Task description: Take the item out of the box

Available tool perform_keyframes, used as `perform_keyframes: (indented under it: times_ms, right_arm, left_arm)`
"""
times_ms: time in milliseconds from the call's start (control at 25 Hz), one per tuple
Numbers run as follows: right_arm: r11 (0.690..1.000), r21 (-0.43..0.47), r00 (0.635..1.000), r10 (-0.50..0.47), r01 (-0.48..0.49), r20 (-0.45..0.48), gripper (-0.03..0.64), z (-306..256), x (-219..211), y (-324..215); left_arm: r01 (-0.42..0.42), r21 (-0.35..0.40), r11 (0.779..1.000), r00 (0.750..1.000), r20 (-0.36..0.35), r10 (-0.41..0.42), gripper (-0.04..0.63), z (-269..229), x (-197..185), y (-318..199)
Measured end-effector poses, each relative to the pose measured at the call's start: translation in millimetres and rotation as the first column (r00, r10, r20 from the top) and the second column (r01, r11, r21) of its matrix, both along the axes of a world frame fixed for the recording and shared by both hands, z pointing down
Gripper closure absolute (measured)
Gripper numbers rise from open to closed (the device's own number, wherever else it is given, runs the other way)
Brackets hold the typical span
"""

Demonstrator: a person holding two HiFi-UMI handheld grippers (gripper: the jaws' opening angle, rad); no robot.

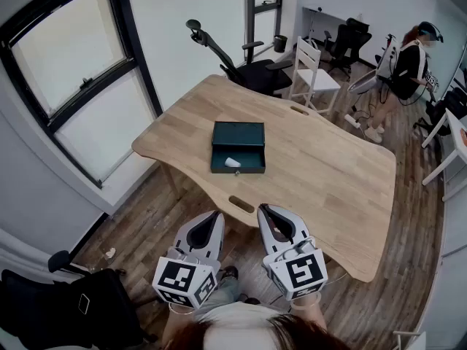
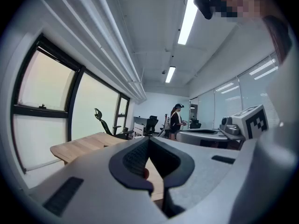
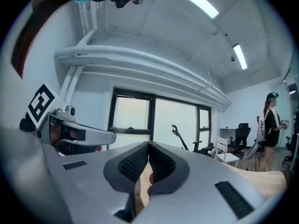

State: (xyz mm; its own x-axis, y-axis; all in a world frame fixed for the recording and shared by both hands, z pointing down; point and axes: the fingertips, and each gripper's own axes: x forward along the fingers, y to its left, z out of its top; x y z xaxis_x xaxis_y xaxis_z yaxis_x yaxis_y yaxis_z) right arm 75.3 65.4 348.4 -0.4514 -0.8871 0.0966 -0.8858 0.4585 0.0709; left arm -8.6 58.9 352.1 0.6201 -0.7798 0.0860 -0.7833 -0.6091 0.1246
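Well beyond left tongs [image 1: 216, 214] and right tongs [image 1: 264, 209], both clenched, the item [image 1: 232, 162] lies in its box [image 1: 238, 132].

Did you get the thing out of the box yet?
Not yet. Done: the box on the table is already open, and the white item shows inside. In hand: nothing. The left gripper and right gripper have their jaws shut and empty, held near the person, short of the box. Left to do: reach in, grip the item and lift it out.

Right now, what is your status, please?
Left gripper, right gripper shut, empty. Box open on table, white item inside. Nothing blocks the way.
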Motion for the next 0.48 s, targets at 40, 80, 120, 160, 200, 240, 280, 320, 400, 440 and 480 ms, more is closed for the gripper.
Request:
perform_keyframes:
  times_ms: [40,80,120,160,200,240,280,320,400,440,480]
  right_arm:
    - [1.000,0.021,1.000,0.009,-0.009,0.005,0.594,-3.7,0.1,-5.7]
    - [0.999,0.034,1.000,0.018,-0.018,0.011,0.594,-6.3,0.0,-11.0]
    - [0.999,0.038,1.000,0.025,-0.025,0.018,0.594,-7.4,-0.3,-15.8]
    - [0.999,0.034,0.999,0.027,-0.028,0.027,0.593,-7.2,-1.4,-20.1]
    - [0.999,0.029,0.999,0.023,-0.024,0.036,0.592,-6.2,-3.2,-24.1]
    - [0.999,0.030,0.999,0.012,-0.014,0.047,0.593,-4.6,-5.5,-28.3]
    - [0.999,0.039,0.998,-0.002,-0.001,0.058,0.594,-3.4,-7.9,-32.7]
    - [0.999,0.049,0.998,-0.012,0.008,0.068,0.592,-3.3,-10.1,-37.2]
    - [0.998,0.056,0.996,-0.014,0.009,0.089,0.594,-5.0,-13.4,-46.3]
    - [0.999,0.052,0.995,-0.013,0.008,0.095,0.593,-5.3,-15.2,-50.7]
    - [0.999,0.047,0.995,-0.015,0.010,0.097,0.593,-4.8,-17.2,-54.7]
  left_arm:
    - [-0.001,0.000,1.000,1.000,0.000,0.001,0.588,0.5,-1.1,-4.2]
    - [-0.002,0.000,1.000,1.000,0.000,0.002,0.588,1.0,-2.3,-8.7]
    - [-0.003,0.000,1.000,1.000,-0.001,0.003,0.588,1.4,-3.4,-13.4]
    - [-0.005,0.000,1.000,1.000,-0.002,0.005,0.588,1.8,-4.5,-18.6]
    - [-0.007,0.000,1.000,1.000,-0.004,0.007,0.588,2.1,-5.7,-24.0]
    - [-0.009,0.000,1.000,1.000,-0.006,0.009,0.588,2.5,-7.0,-29.6]
    - [-0.010,0.000,1.000,1.000,-0.008,0.010,0.588,2.8,-8.4,-35.4]
    - [-0.012,-0.001,1.000,1.000,-0.009,0.012,0.588,3.2,-9.9,-41.0]
    - [-0.015,-0.003,1.000,1.000,-0.008,0.015,0.588,4.1,-13.8,-51.3]
    - [-0.017,-0.002,1.000,1.000,-0.008,0.017,0.588,4.2,-16.0,-56.4]
    - [-0.020,-0.002,1.000,1.000,-0.010,0.020,0.588,4.1,-17.8,-61.5]
